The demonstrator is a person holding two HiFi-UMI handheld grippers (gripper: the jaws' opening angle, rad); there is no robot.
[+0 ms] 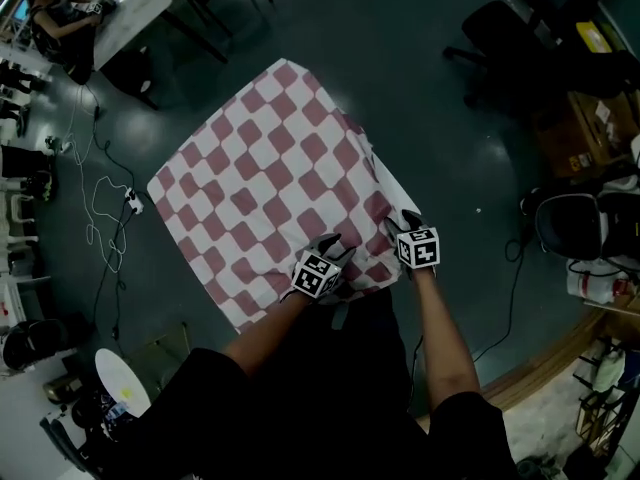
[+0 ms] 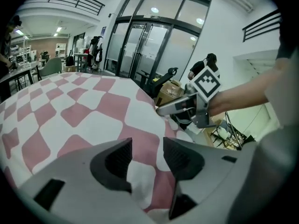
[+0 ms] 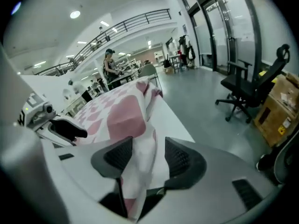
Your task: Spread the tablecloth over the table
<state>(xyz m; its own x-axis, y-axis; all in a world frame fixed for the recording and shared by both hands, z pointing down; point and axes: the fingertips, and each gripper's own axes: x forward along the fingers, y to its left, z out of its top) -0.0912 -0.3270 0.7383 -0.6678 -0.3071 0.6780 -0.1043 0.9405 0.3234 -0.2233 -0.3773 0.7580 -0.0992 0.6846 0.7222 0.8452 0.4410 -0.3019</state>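
Head view looks down on a red and white checked tablecloth (image 1: 260, 168). It lies over a square worktop (image 3: 176, 120), with dark floor (image 1: 420, 68) all round. Both tools are at the near edge of the cloth, close to the person.

The left hand-held gripper (image 1: 335, 248) sits over the cloth near the middle of that edge. Its jaws are apart. The flat cloth shows in the gap, and the pads do not squeeze it.

The right hand-held gripper (image 1: 403, 223) is at the near right corner. Its jaws are wide apart too. A loose fold of the cloth stands up between them and is not pinched.

On the right side a bare white strip of the worktop shows, and the cloth beside it is bunched up. A black office chair (image 3: 247, 92) stands well away on the floor.
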